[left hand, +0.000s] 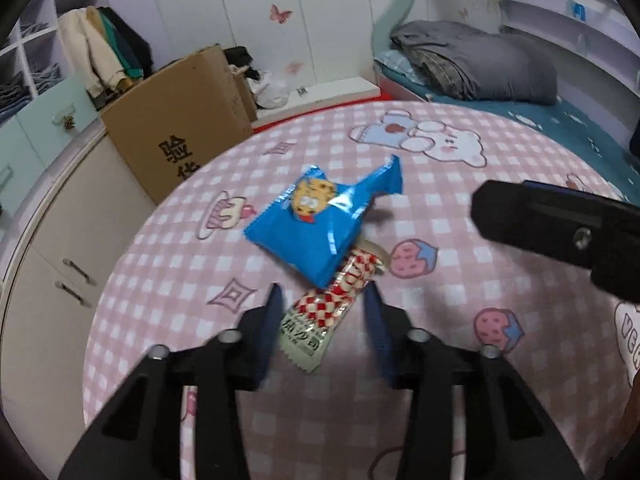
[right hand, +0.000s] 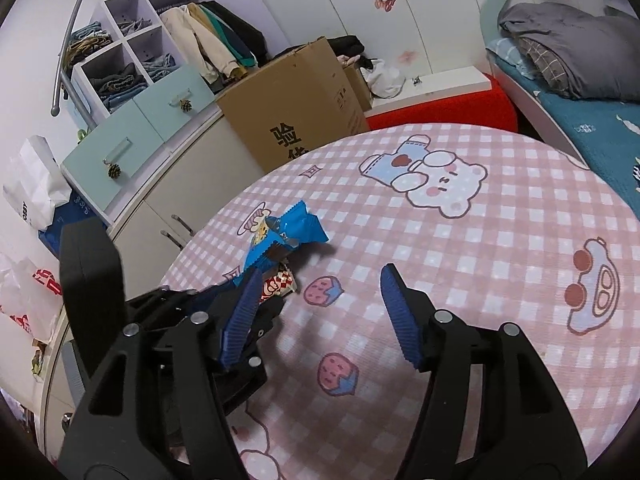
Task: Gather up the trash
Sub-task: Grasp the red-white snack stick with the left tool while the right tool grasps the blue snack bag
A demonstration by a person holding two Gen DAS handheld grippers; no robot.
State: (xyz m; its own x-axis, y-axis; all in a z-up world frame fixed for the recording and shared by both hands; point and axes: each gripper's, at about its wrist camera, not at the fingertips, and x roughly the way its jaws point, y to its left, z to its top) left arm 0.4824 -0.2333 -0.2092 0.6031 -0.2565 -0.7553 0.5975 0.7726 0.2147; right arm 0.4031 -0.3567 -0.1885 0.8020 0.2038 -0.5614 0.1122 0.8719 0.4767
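Straddling the red-checkered wrapper (left hand: 334,306), the left gripper (left hand: 322,322) has its jaws spread with nothing pinched yet, one blue pad on each side of the packet's lower half. That wrapper lies flat on the pink checkered tablecloth (left hand: 460,240), and its far end is tucked under the blue cookie packet (left hand: 316,224), which sits on top of it near the table's middle.

Best bet, I'd say: close on the wrapper's long edges down low, then drag it back toward you a bit before lifting, so the blue packet slides off instead of getting flung. These film wrappers are thin and slippery, so squeeze firmly.

Over on the other side, the right gripper (right hand: 320,312) is wide open too, empty, hanging above bare cloth just beside the pile. Probably lined up for the blue one after.
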